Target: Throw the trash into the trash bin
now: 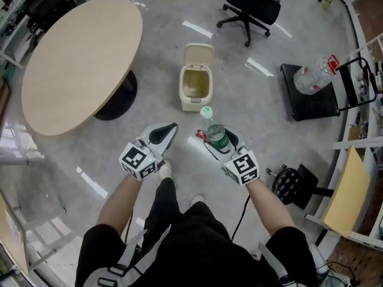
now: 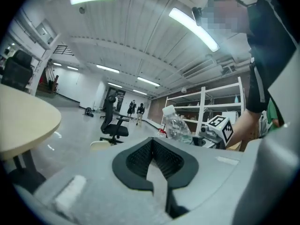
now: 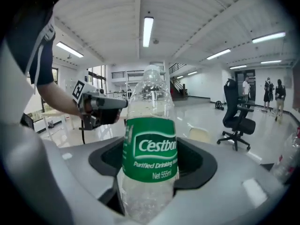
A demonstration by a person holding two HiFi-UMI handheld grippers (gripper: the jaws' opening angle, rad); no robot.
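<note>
The right tool [image 1: 224,146] is gripping the bottle [image 1: 212,129] by its lower body, with the cap pointing away from the person toward the bin [image 1: 196,84]. That hold is probably meant to let the bottle be carried over the opening and simply let go.

The bin is standing on the floor just beyond both tools, a little left of the bottle. Its lid is tipped back on the far side, so the mouth is lying open and nothing needs lifting first. The bottle is not yet over it, so the drop looks to be the step remaining.

The right tool's jaws are standing wide apart, yet they are pressing on both sides of the bottle around its green label. The wide spread comes from the bottle's girth, not a loose hold.

The left tool [image 1: 167,134] is hanging to the left of the bottle, apart from it. Its jaws are meeting with nothing between them, so it is likely just staying clear.

Another bottle [image 1: 314,73] is lying on a black cart [image 1: 311,103] far right, perhaps more trash.
</note>
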